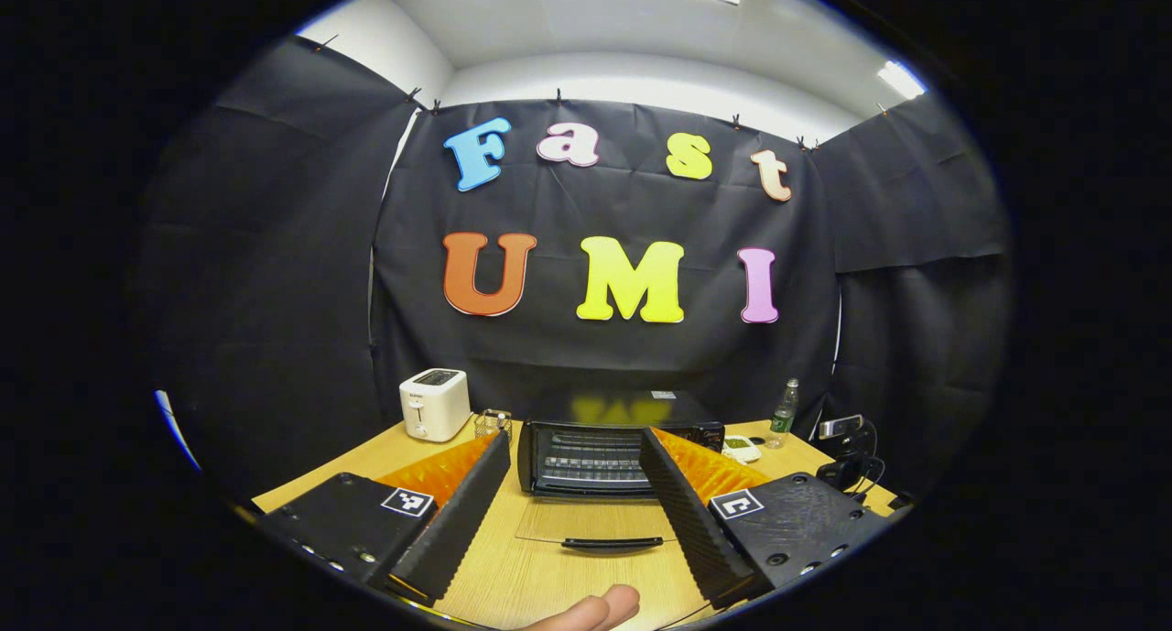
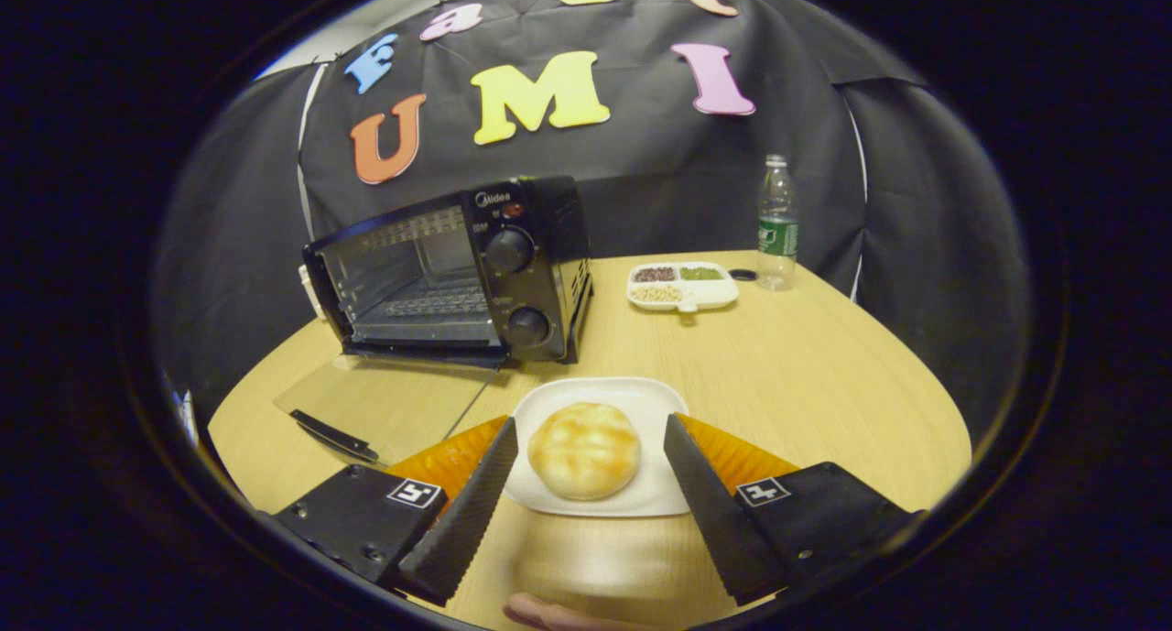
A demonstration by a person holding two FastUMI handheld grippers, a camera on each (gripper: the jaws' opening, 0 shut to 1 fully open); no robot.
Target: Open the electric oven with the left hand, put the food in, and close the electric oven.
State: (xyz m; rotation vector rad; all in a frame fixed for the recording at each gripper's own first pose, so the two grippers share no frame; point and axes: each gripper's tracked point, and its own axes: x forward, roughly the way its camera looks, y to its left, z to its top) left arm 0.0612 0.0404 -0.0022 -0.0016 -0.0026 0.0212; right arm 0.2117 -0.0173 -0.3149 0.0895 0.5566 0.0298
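The black electric oven (image 1: 595, 452) stands at the middle of the wooden table, its glass door (image 1: 595, 521) lying flat open with the handle (image 1: 612, 543) toward me. My left gripper (image 1: 575, 437) is open just in front of the door, holding nothing. In the right gripper view the oven (image 2: 513, 265) is at the back left, with its open door (image 2: 394, 402) on the table. A round golden bun (image 2: 584, 450) lies on a white plate (image 2: 632, 397). My right gripper (image 2: 591, 422) is open, one finger on either side of the bun, apart from it.
A white toaster (image 1: 435, 404) and a small wire basket (image 1: 493, 422) stand left of the oven. A water bottle (image 2: 776, 221) and a divided dish of beans (image 2: 682, 286) are at the back right. A small device with cables (image 1: 847, 439) sits at the table's right edge.
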